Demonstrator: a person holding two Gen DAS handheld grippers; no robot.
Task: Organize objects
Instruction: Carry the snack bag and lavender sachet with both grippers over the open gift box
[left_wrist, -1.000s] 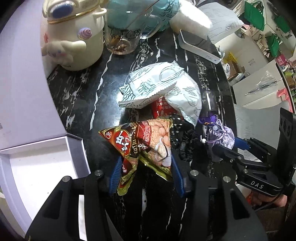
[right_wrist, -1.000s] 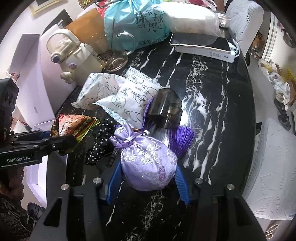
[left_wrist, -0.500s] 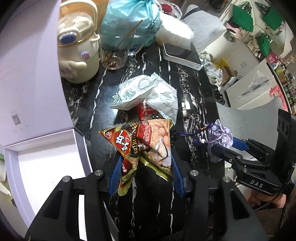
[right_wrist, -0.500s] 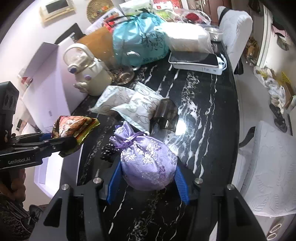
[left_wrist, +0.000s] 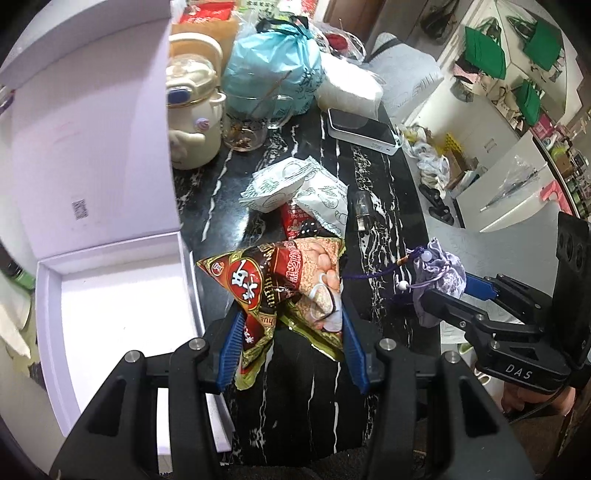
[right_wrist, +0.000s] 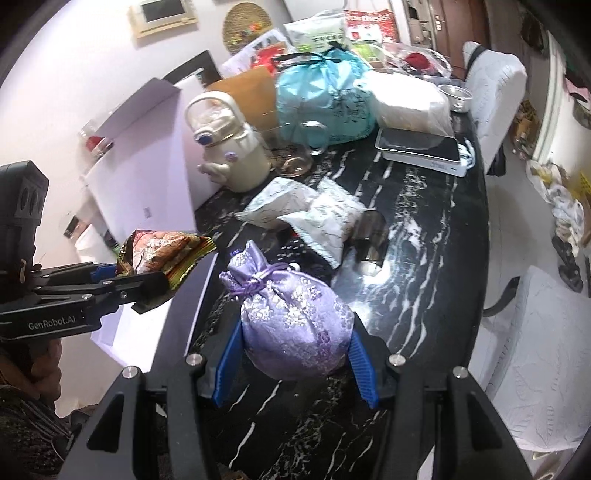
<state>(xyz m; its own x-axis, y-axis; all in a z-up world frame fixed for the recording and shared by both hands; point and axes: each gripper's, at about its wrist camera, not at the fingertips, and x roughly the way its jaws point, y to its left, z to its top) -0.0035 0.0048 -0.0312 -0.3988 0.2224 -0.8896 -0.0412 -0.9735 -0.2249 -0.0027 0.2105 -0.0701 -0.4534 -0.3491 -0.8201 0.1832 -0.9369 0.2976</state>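
Note:
My left gripper (left_wrist: 291, 332) is shut on a red and brown snack bag (left_wrist: 280, 284), held in the air over the black marble table (left_wrist: 380, 192). That snack bag (right_wrist: 162, 254) and the left gripper (right_wrist: 147, 284) also show at the left of the right wrist view. My right gripper (right_wrist: 295, 354) is shut on a lilac embroidered drawstring pouch (right_wrist: 295, 325), lifted off the table. In the left wrist view the pouch (left_wrist: 439, 273) hangs at the right with its purple cord trailing. A white open box (left_wrist: 110, 314) lies to the left of the snack bag.
Two white snack packets (left_wrist: 295, 188), a red packet (left_wrist: 295, 221) and a dark clear container (left_wrist: 364, 210) lie mid-table. A cream kettle (left_wrist: 192, 122), glass mug (left_wrist: 251, 125), teal bag (left_wrist: 273, 70) and white device (left_wrist: 364, 129) stand at the back. The box lid (left_wrist: 88, 140) stands upright at left.
Both grippers have risen away from the table with their loads. The pouch's tassel has come off the tabletop, and more of the white box has come into the left wrist view.

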